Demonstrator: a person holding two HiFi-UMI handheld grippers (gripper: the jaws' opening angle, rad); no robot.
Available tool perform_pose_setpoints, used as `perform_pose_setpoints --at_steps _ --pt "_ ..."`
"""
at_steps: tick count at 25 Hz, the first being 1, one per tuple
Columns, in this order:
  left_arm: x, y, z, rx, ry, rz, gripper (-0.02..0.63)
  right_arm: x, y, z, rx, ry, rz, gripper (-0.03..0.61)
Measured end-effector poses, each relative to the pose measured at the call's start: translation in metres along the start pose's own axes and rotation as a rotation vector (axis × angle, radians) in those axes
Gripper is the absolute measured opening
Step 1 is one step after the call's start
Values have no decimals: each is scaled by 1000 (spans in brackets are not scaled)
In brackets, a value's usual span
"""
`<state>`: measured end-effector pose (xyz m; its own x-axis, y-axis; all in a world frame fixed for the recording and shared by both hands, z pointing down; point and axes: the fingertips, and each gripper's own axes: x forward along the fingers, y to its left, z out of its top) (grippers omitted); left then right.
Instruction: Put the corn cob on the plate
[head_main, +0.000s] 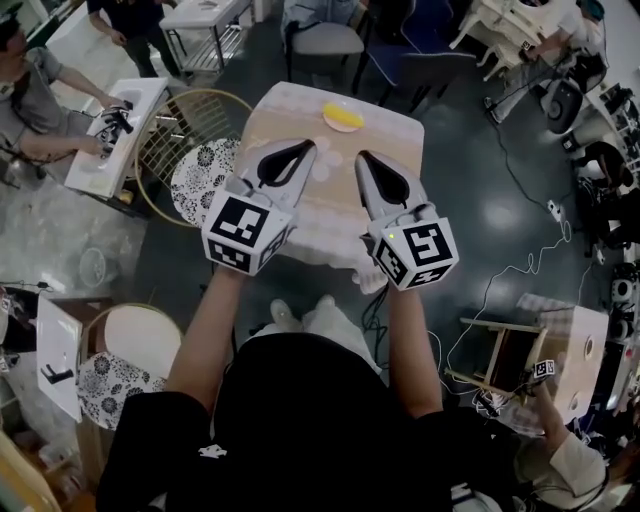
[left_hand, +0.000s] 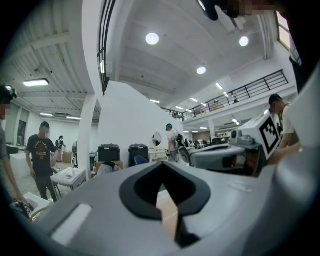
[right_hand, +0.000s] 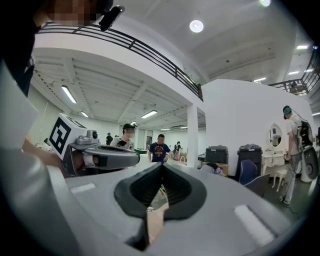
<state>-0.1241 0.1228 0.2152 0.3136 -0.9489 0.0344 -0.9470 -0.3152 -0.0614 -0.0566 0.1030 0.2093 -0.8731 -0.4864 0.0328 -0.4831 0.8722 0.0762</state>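
The hands that carry the claws are hidden under the marker cubes; in the head view only two bare forearms reach out from the dark-clothed body at 6 o'clock. The claws and their cubes cover the near half of the bench (head_main: 285, 120), so what lies on that half cannot be told.

At the bench's 12 o'clock edge sits a pale plate (head_main: 338, 106) with a yellow shape on it that reads as the corn cob (head_main: 346, 122). It is too small to show kernels or how it lies. It is well apart from both claws.

The left claw (head_main: 300, 150) is held over the bench at about 10 o'clock from its middle. The right claw (head_main: 368, 157) is at about 2 o'clock. They are side by side, tips aimed toward 12 o'clock and converging a little. Both are held level rather than tipped down.

In each gripper view the jaws meet at their tips with nothing between them, so both claws are closed and empty. Those views look out across the room, and only a tan sliver of bench shows through the dark opening behind the tips. Neither one shows the plate or the cob.

A round chair with a patterned cushion (head_main: 200, 175) stands at 9 o'clock of the bench, partly behind the left cube (head_main: 245, 232).
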Motion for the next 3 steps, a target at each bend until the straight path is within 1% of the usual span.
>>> perform_pose_setpoints --at_steps 3 --pt "7 -4 5 3 -6 -6 7 -4 -9 3 -2 -4 -4 2"
